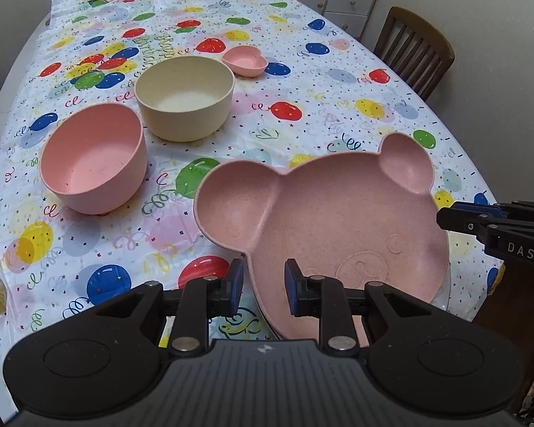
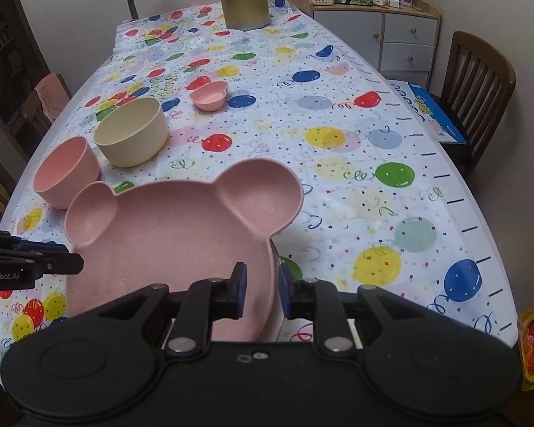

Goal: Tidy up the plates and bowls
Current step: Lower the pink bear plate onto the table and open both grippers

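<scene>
Grippers at the bear plate's near rim, both released.
Your left gripper and right gripper straddle the pink bear plate with pads clear; beyond stand the pink bowl, cream bowl, then heart dish.

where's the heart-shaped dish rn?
The heart dish sits far up the table, just beyond and right of the cream bowl; the right wrist view shows it apart from that bowl too.
</scene>
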Demonstrator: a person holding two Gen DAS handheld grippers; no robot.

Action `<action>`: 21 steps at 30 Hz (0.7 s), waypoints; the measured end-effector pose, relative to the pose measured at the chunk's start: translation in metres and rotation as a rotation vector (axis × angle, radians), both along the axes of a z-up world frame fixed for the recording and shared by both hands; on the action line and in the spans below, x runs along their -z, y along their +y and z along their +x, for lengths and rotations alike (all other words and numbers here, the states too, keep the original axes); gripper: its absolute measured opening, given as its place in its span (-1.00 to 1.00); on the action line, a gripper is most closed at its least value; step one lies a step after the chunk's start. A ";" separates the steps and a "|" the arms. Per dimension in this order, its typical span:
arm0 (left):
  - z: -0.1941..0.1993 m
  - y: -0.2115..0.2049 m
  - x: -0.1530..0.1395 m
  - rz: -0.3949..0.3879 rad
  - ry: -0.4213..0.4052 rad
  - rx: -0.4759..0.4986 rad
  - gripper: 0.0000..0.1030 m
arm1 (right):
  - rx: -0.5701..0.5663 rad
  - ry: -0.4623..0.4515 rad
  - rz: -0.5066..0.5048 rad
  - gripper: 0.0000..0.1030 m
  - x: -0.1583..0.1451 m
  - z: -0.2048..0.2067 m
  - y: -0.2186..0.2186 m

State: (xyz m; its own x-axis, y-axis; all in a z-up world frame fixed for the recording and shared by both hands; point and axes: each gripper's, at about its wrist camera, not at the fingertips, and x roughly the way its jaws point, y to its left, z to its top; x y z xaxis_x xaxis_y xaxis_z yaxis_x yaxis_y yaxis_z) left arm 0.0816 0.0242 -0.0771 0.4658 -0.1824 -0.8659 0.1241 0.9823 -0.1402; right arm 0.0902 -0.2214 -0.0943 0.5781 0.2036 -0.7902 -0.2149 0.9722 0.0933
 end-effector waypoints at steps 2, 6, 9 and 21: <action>-0.002 0.001 -0.005 -0.001 -0.015 -0.001 -0.53 | -0.012 -0.010 0.004 -0.58 -0.006 -0.002 0.003; -0.005 0.006 -0.015 -0.005 -0.045 -0.015 -0.50 | -0.050 -0.028 0.023 -0.45 -0.018 -0.005 0.015; -0.005 0.011 -0.023 -0.009 -0.069 -0.032 -0.38 | -0.081 -0.049 0.028 -0.34 -0.028 -0.006 0.026; -0.001 0.042 -0.055 0.004 -0.187 -0.152 0.35 | -0.166 -0.116 0.066 0.44 -0.060 0.009 0.065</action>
